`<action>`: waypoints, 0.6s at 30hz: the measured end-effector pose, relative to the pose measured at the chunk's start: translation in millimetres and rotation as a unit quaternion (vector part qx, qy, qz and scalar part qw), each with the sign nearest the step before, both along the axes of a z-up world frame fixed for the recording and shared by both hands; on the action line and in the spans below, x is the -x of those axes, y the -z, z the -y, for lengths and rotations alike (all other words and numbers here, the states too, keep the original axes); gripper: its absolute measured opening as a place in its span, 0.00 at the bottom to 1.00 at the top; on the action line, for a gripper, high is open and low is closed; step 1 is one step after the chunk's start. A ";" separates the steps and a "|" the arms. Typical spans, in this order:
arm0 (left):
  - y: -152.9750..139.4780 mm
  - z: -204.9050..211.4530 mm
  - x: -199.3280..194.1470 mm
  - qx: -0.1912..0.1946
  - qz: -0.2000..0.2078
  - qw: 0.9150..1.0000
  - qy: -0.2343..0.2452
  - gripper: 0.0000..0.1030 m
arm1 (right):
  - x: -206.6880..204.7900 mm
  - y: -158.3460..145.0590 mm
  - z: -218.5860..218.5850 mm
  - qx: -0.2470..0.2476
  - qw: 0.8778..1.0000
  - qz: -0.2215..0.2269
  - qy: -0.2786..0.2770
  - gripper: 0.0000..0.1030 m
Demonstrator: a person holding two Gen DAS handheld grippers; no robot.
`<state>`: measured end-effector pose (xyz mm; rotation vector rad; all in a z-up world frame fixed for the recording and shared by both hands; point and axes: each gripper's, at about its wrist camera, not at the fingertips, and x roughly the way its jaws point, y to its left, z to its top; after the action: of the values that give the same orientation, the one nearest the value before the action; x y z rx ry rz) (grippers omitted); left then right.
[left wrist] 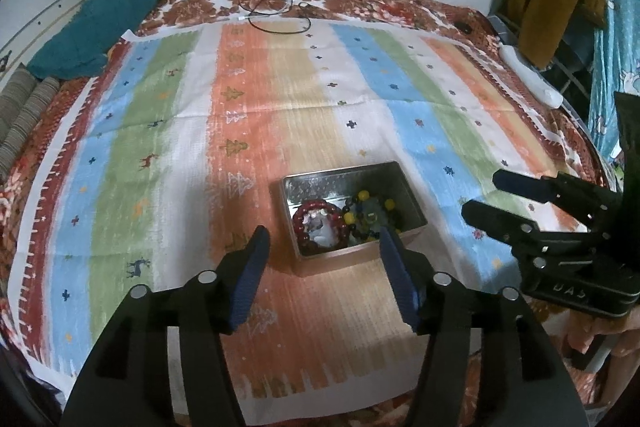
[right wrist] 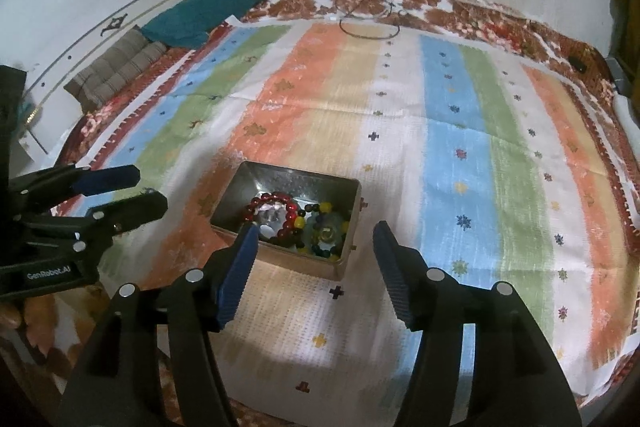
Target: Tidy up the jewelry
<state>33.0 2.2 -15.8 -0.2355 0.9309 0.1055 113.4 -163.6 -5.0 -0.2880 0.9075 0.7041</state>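
Metal tin is sitting open on the striped cloth, holding a red bracelet and mixed beads too tangled to separate. Left gripper and right gripper are both hovering with jaws apart and empty, fingertips partly hiding the tin's near rim.

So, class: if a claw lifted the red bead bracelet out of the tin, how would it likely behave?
The red bead bracelet is a ring of separate beads, so it would probably sag and drape. Its round, glossy beads look slippery and might roll between pads. Lying against other beads in the tin, it could snag them.
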 end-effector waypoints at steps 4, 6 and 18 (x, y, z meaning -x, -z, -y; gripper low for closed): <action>-0.6 2.2 5.7 -0.002 0.004 1.000 0.001 0.64 | 8.2 -5.0 4.6 -0.013 1.000 0.004 -0.009 0.61; -2.1 2.7 9.1 -0.002 0.010 1.000 0.001 0.69 | 11.1 -6.5 6.3 -0.014 1.000 0.006 -0.010 0.66; -10.1 10.9 32.7 -0.024 0.049 0.999 -0.005 0.93 | 34.1 -16.8 16.6 -0.030 0.999 0.032 -0.011 0.88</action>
<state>0.4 -8.7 -5.7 -0.1990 0.8290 0.1236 79.3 -180.2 11.7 -0.2671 0.8215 0.7362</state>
